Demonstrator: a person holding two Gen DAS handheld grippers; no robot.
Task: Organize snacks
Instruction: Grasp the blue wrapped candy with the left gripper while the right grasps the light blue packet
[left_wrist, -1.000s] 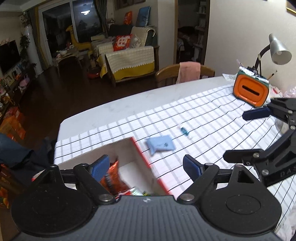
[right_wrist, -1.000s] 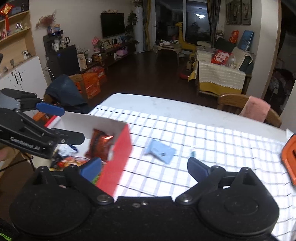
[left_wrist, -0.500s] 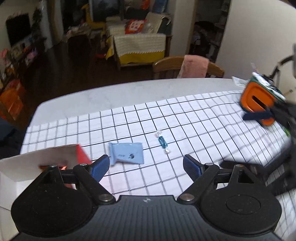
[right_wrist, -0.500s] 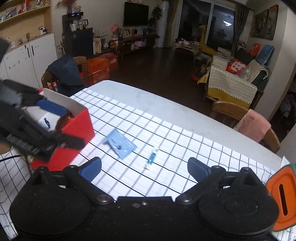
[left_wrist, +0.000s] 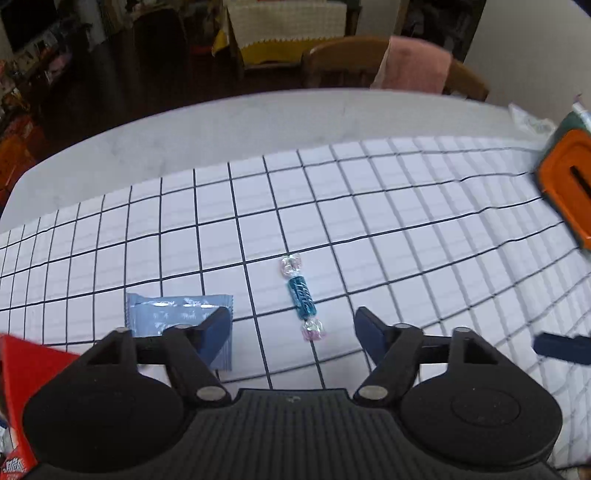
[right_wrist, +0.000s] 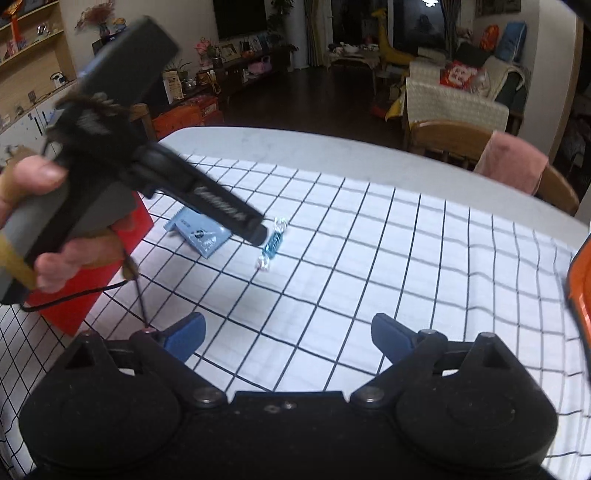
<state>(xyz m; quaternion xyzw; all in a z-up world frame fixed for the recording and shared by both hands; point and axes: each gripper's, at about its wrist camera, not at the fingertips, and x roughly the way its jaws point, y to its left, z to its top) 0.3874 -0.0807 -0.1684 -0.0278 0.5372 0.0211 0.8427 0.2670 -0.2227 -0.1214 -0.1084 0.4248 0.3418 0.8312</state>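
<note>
A blue wrapped candy (left_wrist: 302, 298) lies on the checked tablecloth, just ahead of my open, empty left gripper (left_wrist: 293, 332). A pale blue snack packet (left_wrist: 173, 314) lies left of the candy, partly under the left finger (left_wrist: 214, 334). In the right wrist view the candy (right_wrist: 272, 243) and packet (right_wrist: 197, 233) lie mid-table, with the left gripper's body (right_wrist: 207, 195) above them. My right gripper (right_wrist: 288, 338) is open and empty, well short of them. The red snack box (right_wrist: 92, 273) stands at the left.
An orange container (left_wrist: 569, 184) stands at the table's right edge; it also shows in the right wrist view (right_wrist: 581, 280). A wooden chair with a pink cloth (right_wrist: 509, 162) stands behind the table. The red box corner (left_wrist: 26, 373) is at my left.
The left gripper has swung from over the red box to the right and down over the candy and packet. The right gripper has pulled back and turned, so the box sits further left.
</note>
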